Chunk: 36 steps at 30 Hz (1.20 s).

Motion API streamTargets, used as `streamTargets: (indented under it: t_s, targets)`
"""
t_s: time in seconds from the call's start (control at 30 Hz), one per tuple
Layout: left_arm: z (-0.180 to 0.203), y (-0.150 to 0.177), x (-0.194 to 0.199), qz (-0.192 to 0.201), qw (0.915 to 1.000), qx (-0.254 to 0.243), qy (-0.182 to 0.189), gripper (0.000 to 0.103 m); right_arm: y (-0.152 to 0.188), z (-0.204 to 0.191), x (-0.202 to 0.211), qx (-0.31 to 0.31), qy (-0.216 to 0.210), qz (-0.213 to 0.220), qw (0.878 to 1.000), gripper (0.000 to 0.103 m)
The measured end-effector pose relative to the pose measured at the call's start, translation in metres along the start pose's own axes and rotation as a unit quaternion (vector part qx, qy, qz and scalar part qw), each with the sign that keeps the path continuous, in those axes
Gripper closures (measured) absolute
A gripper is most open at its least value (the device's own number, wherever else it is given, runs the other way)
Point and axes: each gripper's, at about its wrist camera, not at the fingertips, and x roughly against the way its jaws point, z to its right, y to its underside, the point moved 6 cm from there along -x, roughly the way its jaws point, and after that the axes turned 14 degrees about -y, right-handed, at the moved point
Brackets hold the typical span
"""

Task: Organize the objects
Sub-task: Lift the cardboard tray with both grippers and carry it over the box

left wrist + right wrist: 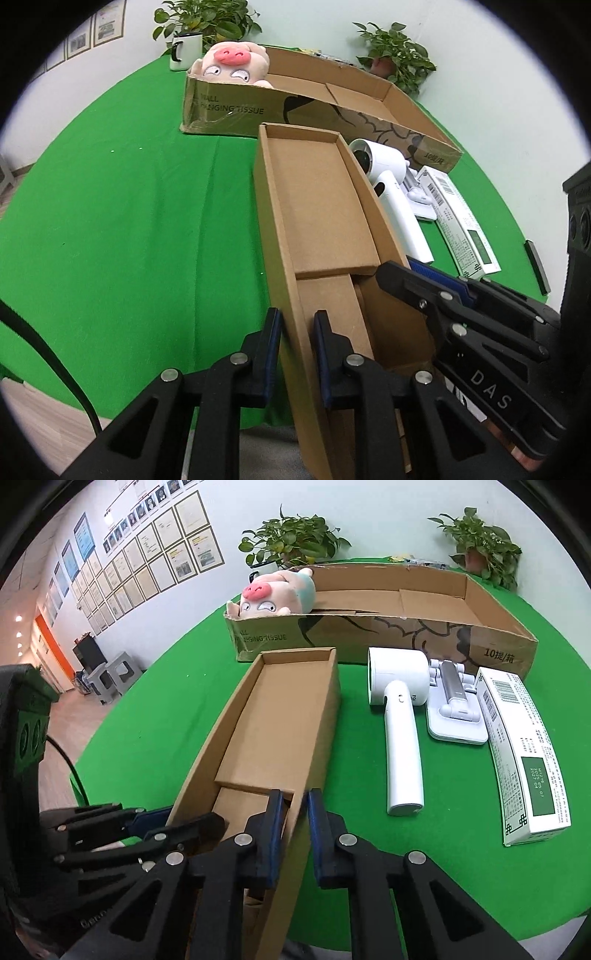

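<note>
The left tongs (295,325) and right tongs (293,805) each pinched a long wall of the narrow carton (280,709) at the bench's (129,221) near edge, its long axis running away toward the big box (480,642).

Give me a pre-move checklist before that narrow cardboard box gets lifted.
1. Left gripper clamped on the narrow box left wall: ok.
2. Right gripper clamped on its right wall: ok.
3. Narrow box holds nothing loose: ok, only a cardboard insert shows.
4. White handheld device clear of the box: ok, apart.
5. Free floor in the big carton beside the plush pig: ok.
6. Box underside free: cannot tell.
</note>
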Motion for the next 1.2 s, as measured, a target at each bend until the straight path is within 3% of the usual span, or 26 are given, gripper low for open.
streamTargets:
  t_s: [0.23, 0.37, 0.5, 0.63, 0.9, 1.2]
  targets:
    - [-0.002, -0.009, -0.006, 0.005, 0.9999, 0.012, 0.000, 0.082, -0.008, 0.005, -0.005, -0.011, 0.006, 0.003, 1.000, 0.093]
    - [-0.002, -0.008, -0.006, 0.012, 0.9998, 0.015, -0.003, 0.086, -0.007, 0.002, -0.003, -0.007, 0.006, 0.006, 1.000, 0.093]
    - [0.000, -0.006, -0.003, 0.018, 0.9994, 0.005, -0.029, 0.089, -0.004, -0.001, -0.003, -0.011, 0.001, 0.007, 1.000, 0.093]
    - [0.003, -0.013, 0.013, 0.039, 0.9985, -0.002, -0.037, 0.089, -0.008, -0.004, 0.010, -0.022, -0.008, 0.039, 0.999, 0.093]
    - [0.011, -0.058, 0.061, 0.123, 0.9915, -0.006, -0.042, 0.091, -0.046, -0.019, 0.056, 0.011, -0.006, 0.114, 0.993, 0.093]
    - [0.041, -0.145, 0.110, 0.208, 0.9769, -0.040, -0.031, 0.091, -0.122, -0.016, 0.121, 0.031, 0.013, 0.205, 0.978, 0.093]
